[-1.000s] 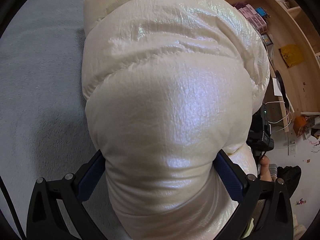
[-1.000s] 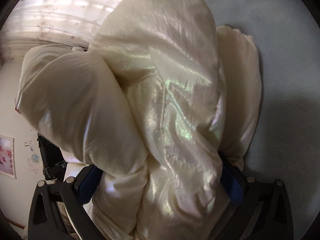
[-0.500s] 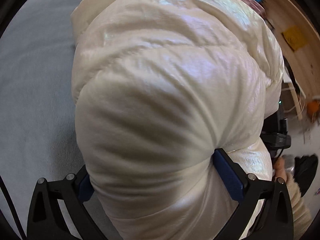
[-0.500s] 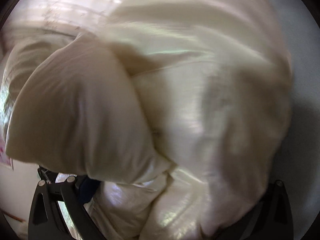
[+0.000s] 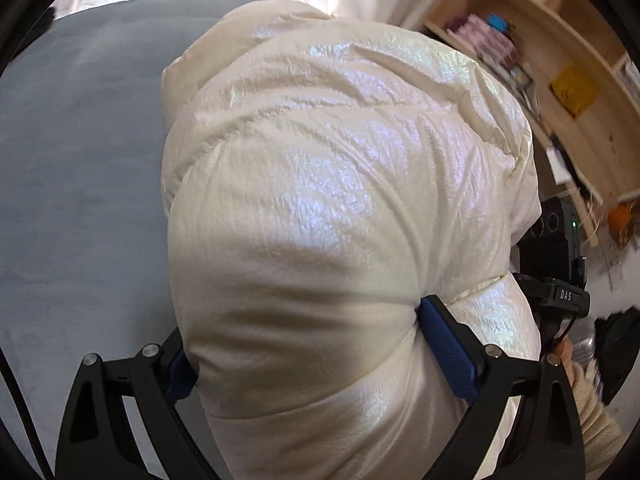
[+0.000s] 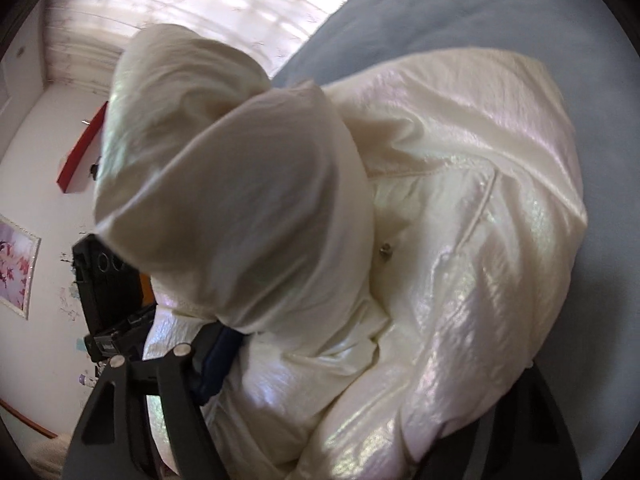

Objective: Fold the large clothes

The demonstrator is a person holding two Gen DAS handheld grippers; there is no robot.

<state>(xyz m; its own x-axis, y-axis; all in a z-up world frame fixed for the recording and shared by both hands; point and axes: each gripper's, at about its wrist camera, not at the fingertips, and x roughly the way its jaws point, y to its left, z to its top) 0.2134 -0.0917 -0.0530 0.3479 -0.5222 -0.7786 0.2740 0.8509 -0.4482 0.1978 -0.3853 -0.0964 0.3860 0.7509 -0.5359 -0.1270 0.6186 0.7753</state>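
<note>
Padding fills both views: a cream, pearly puffer jacket (image 5: 340,208) bulges between the fingers of each tool. Nearest in the left wrist view, the left gripper (image 5: 316,344) has its jaws closing on a thick roll of the jacket, the blue pads (image 5: 450,346) sunk into the fabric on either side, so the roll is clamped. Just right of the jacket, the black body of the other tool shows, with a cream sleeve (image 5: 592,412) and a bit of hand below it. Left of the jacket and beyond it spreads a grey-blue bed cover (image 5: 80,160). Farther right of the jacket stands a wooden shelf unit (image 5: 560,60) with books and small items, blurred.

In the right wrist view, the right gripper (image 6: 352,364) also has its jaws closing, with bunched jacket (image 6: 460,240) between them; its left blue pad (image 6: 218,360) presses the fabric, while the right finger is hidden under the folds. A rounded lobe of jacket rises left of centre. Right of the jacket and behind it lies the bed cover (image 6: 480,8). Beyond the jacket, a bright curtained window (image 6: 224,4) glows, and far left of the jacket hangs a framed picture (image 6: 16,264).
</note>
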